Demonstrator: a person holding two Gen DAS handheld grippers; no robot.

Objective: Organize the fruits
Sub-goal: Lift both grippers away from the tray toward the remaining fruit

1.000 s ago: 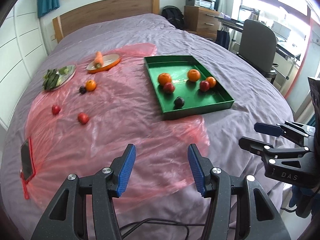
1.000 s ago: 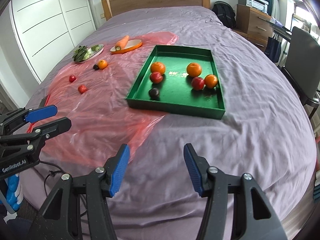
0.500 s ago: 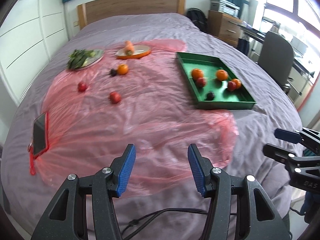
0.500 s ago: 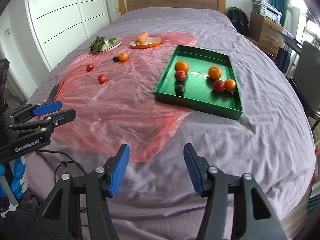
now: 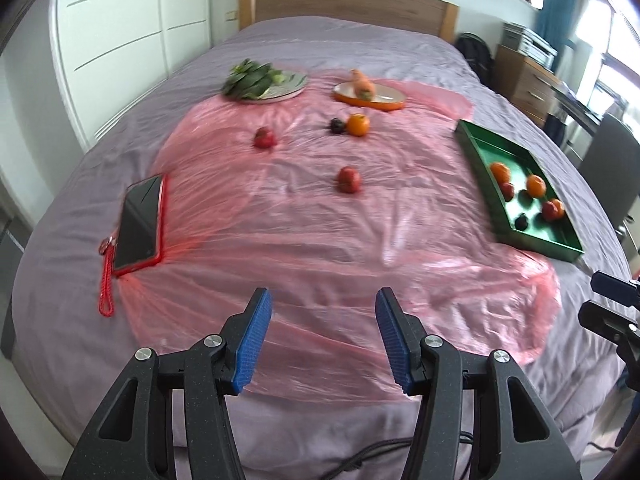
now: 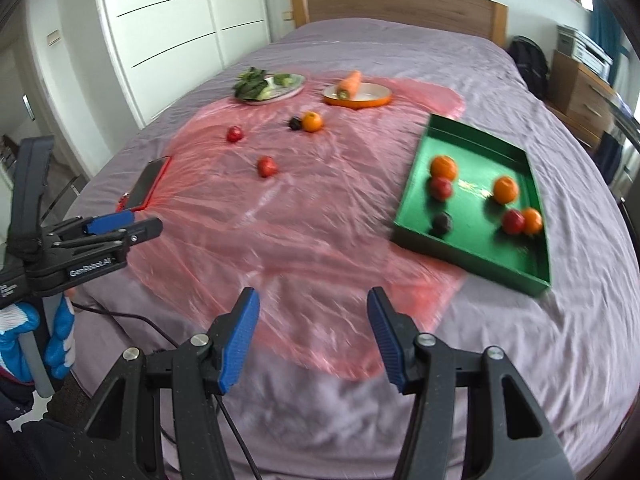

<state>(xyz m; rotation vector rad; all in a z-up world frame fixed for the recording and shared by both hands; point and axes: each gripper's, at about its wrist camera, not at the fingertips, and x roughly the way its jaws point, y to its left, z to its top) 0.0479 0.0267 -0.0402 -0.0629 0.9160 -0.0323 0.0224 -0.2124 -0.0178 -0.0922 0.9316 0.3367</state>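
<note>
A green tray [image 5: 474, 151] [image 6: 412, 184] on the bed's right holds several fruits: oranges, red fruits and a dark plum. On the pink plastic sheet [image 5: 320, 240] lie a red fruit [image 5: 349, 179] [image 6: 267, 166], another red fruit [image 5: 264, 138] [image 6: 235, 134], an orange [image 5: 357, 124] [image 6: 311, 121] and a dark plum [image 5: 337, 125] [image 6: 295, 123]. My left gripper [image 5: 322, 338] is open and empty over the sheet's near edge. My right gripper [image 6: 312, 338] is open and empty, to the right of the left one.
A plate of leafy greens [image 5: 264, 80] and an orange dish with a carrot [image 5: 368, 92] sit at the back. A phone in a red case [image 5: 140, 224] with a red strap lies at the left. A chair [image 5: 612, 160] and drawers [image 5: 524, 76] stand to the right.
Both grippers have swung left, so the loose fruits on the sheet now sit ahead and the tray has shifted to the right. Both stay open.
</note>
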